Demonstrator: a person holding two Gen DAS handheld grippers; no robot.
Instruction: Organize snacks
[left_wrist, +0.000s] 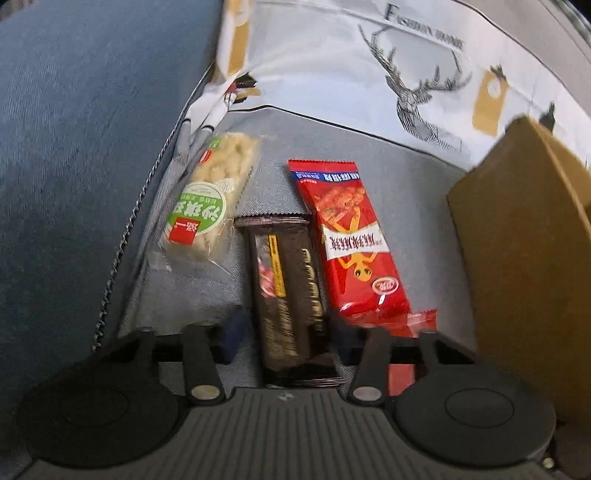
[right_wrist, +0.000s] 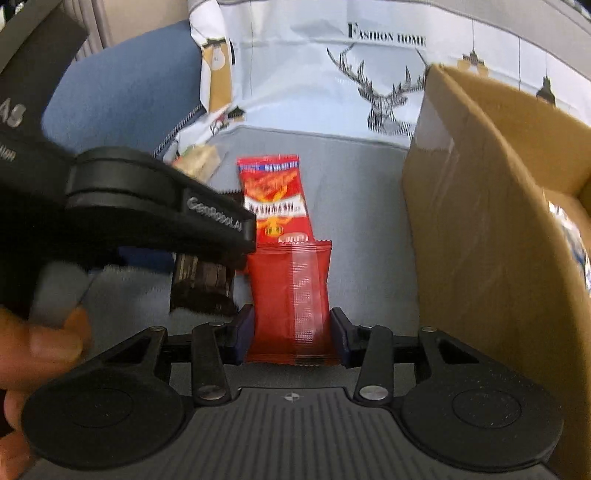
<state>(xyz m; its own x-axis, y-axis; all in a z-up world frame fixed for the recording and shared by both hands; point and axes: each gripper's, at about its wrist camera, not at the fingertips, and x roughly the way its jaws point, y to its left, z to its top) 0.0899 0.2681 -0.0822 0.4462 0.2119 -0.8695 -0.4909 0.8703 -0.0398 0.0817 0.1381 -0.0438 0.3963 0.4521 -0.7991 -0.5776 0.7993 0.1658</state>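
Black hand-held gripper (right_wrist: 291, 334), blue pads (right_wrist: 243, 332), silver screws

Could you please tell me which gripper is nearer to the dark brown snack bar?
Left. The left gripper straddles the dark brown snack bar; the right gripper sits beside it, around a plain red packet.

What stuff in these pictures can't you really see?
- Inside the cardboard box, right wrist view: its own wall hides nearly everything.
- Dark snack bar, right wrist view: the left gripper covers its upper part.
- Red packet with the clear seam, left wrist view: mostly behind that gripper's fingers.
- Small print on the red snack packet, right wrist view: blurred.
- Pale puffed snack bar, right wrist view: small, blurred, partly hidden.
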